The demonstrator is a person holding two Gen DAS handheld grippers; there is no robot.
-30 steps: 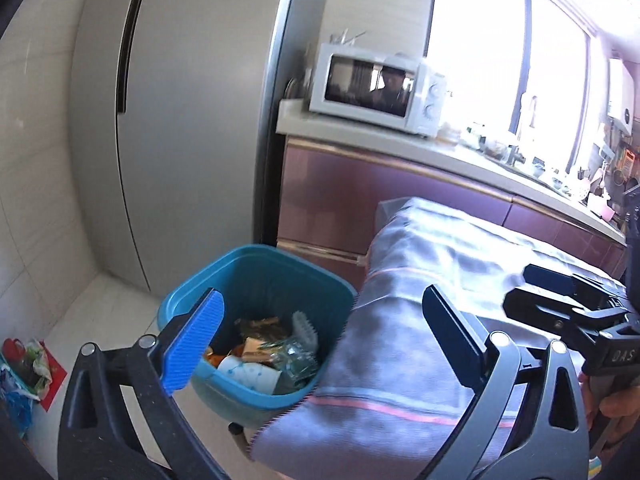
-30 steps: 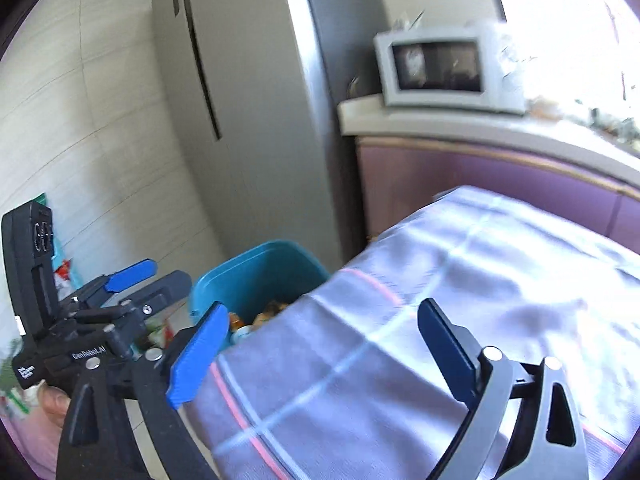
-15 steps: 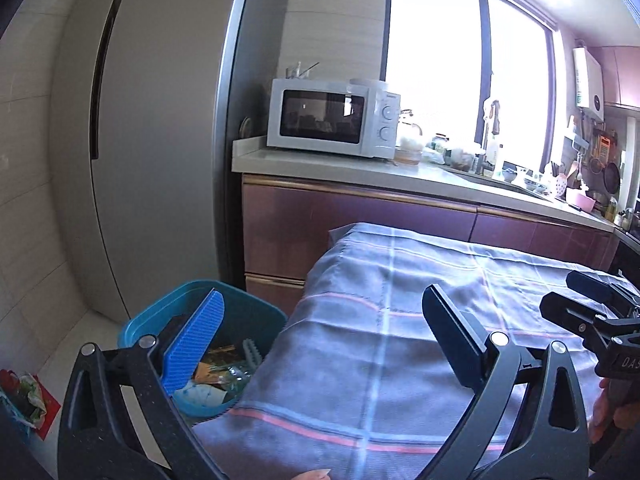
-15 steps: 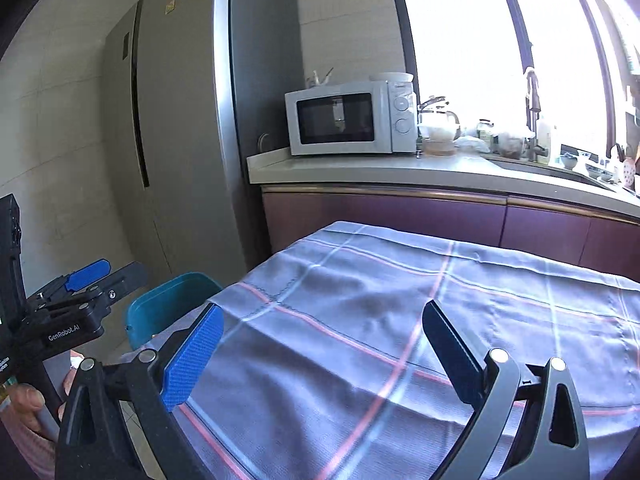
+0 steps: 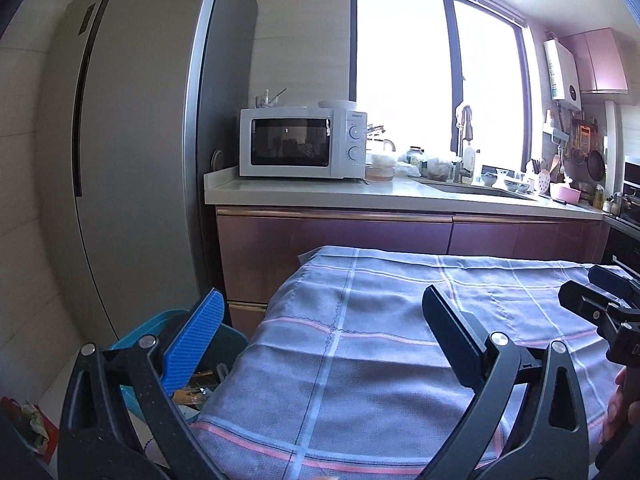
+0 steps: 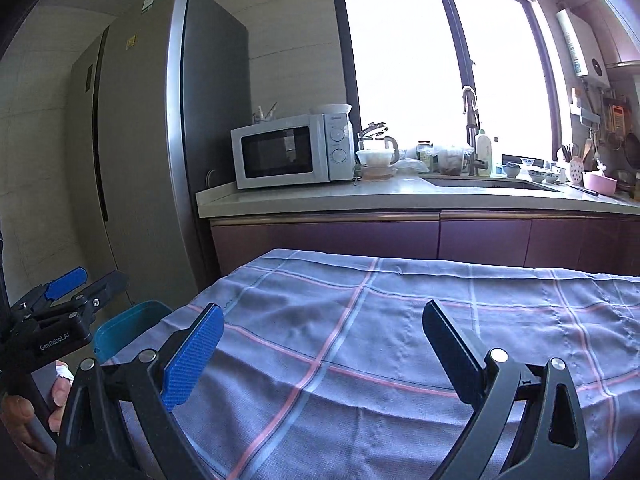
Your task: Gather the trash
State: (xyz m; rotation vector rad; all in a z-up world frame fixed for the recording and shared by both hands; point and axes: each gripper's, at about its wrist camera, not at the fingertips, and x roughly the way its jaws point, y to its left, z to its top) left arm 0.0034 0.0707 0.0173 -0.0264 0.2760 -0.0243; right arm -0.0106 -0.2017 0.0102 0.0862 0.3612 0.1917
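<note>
Checked tablecloth [image 5: 400,360], bin [image 5: 136,340] contents only in left view

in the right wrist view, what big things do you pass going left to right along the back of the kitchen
refrigerator → microwave → glass kettle → sink faucet → pink pot
</note>
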